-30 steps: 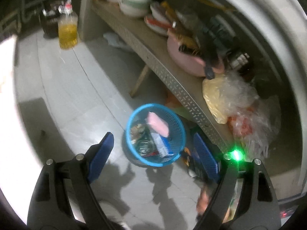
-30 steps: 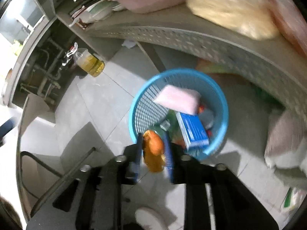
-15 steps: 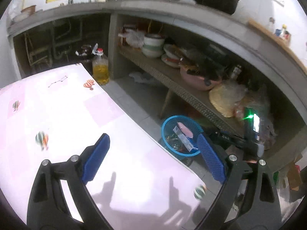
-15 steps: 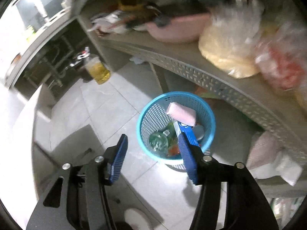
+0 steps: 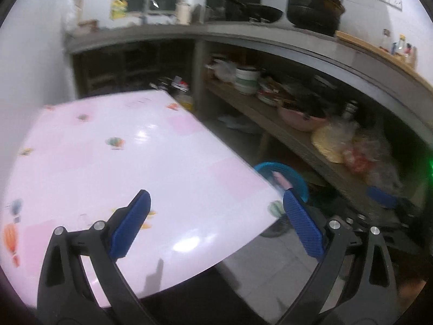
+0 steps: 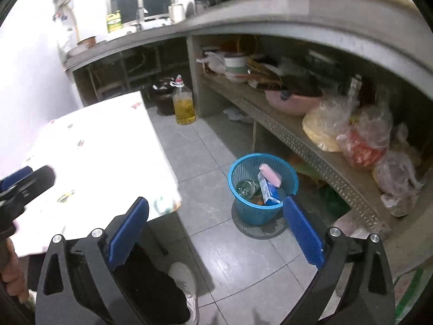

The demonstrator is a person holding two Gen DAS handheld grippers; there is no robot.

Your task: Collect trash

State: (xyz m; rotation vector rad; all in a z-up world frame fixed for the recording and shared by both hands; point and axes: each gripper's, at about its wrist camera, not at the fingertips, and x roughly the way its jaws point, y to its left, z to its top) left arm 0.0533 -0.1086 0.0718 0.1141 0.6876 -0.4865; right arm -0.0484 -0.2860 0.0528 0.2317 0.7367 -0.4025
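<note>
Both tools' jaws had just been opening, nothing between them: the left tool (image 5: 216,227) gaped over the bare table (image 5: 135,162), the right tool (image 6: 216,227) above the floor, trash lying in the blue basket (image 6: 243,211)

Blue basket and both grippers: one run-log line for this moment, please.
left gripper: open, empty | right gripper: open, empty | blue basket: on floor, holds trash

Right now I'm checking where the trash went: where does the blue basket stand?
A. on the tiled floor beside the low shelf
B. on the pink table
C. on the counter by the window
A: the blue basket stands on the grey tiled floor, beside the low shelf.
</note>
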